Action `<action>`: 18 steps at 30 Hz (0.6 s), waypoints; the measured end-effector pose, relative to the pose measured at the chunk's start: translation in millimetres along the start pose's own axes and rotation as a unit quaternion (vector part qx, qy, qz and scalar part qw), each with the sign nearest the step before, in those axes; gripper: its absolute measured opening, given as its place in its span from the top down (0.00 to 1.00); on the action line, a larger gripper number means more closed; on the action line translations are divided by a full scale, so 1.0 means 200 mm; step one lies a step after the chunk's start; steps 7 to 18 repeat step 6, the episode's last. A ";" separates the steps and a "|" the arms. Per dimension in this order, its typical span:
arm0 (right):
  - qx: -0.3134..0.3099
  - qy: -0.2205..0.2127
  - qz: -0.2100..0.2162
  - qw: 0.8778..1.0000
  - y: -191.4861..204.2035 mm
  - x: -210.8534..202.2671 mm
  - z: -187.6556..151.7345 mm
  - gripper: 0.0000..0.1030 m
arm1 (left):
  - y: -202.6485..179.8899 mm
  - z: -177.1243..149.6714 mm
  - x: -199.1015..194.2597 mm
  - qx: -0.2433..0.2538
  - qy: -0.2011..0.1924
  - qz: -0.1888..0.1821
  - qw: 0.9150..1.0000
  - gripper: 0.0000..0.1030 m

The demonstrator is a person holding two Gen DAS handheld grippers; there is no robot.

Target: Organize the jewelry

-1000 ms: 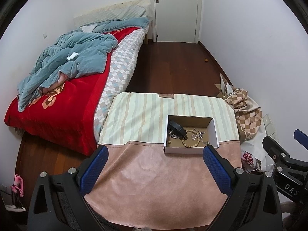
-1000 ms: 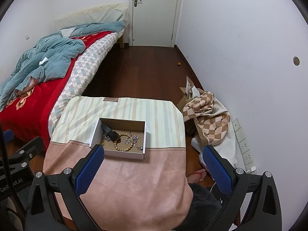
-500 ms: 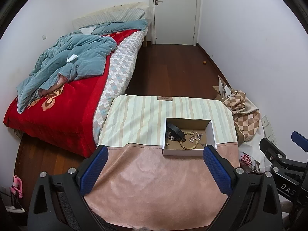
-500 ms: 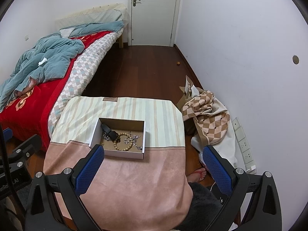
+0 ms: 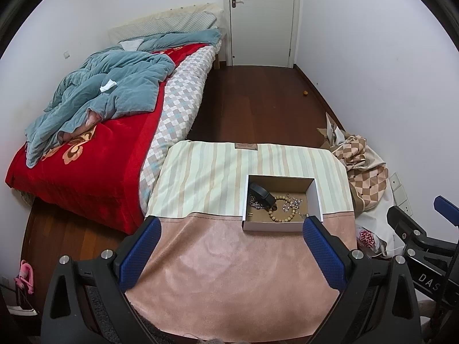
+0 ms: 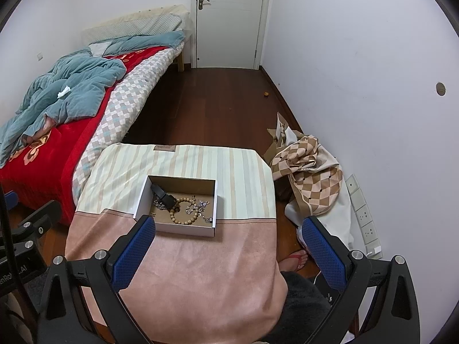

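Cardboard box, left wrist view: box (image 5: 282, 205) ahead-right of wide-spread, empty left gripper (image 5: 229, 253), on cloth-covered table (image 5: 229, 272); bead bracelet (image 5: 282, 212) inside.
Right wrist view: box ahead-left of spread, empty right gripper (image 6: 228, 253); arms about equally near.

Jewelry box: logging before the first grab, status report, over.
Left gripper and right gripper open, holding nothing, above the table. Jewelry box open; bead bracelet, chains, dark band inside. Path clear.
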State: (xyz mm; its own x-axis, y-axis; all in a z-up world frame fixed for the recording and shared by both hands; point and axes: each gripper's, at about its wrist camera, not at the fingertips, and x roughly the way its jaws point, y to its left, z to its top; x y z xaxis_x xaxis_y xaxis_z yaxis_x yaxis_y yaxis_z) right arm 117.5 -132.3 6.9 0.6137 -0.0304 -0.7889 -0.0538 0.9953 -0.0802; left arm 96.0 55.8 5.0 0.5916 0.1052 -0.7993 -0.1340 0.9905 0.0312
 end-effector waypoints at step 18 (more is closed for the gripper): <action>-0.002 0.001 0.001 1.000 0.00 0.00 0.00 0.00 | 0.00 -0.01 -0.01 -0.003 -0.004 -0.001 1.000 0.02</action>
